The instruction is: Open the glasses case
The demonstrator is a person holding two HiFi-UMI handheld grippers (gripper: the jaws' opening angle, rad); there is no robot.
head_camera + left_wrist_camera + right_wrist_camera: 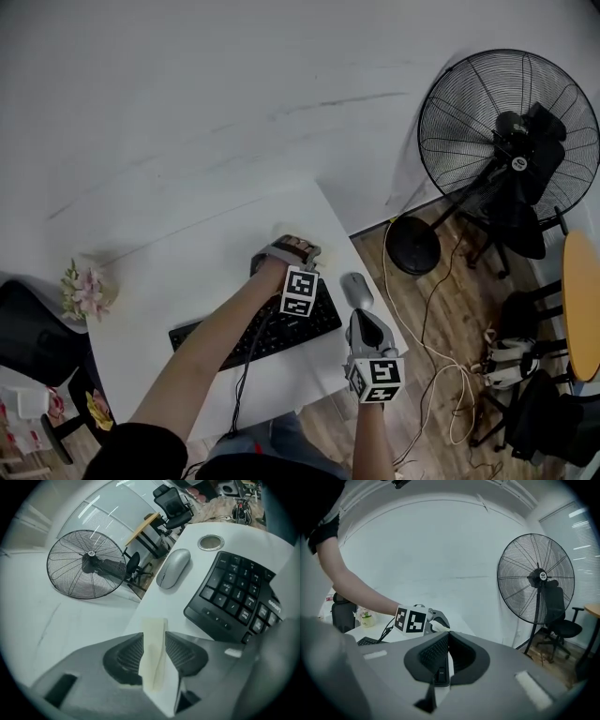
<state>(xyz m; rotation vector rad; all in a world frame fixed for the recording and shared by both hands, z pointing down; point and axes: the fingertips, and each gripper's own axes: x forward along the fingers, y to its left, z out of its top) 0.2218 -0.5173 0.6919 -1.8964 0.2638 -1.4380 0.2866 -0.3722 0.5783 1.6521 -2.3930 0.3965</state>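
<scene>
The left hand-held gripper is clamped on a pale cream, flat slab that I take to be the glasses case, since no other case shows on the white table. The slab stands on edge between the ribbed pads. Its long axis runs along the jaws' own line and pokes a little past the tips toward the grey oval mouse. That places the glasses case over the strip of table behind the black keyboard; whether it touches the table I cannot tell. The right hand-held gripper has its jaws brought together with nothing between them, and it hangs by the table's front right edge, on the near side of the mouse. From there the case lies ahead and slightly to the left: the right gripper view shows the left gripper's marker cube and grey jaws just above and left of the closed tips, near but apart. The coming move likely turns on this, because the left side has the case pinned and only the right is free. It would have to part its jaws and travel forward and left, meeting the slab's free edge across its long axis. Which edge carries the hinge is not visible, so the side to approach is a guess
</scene>
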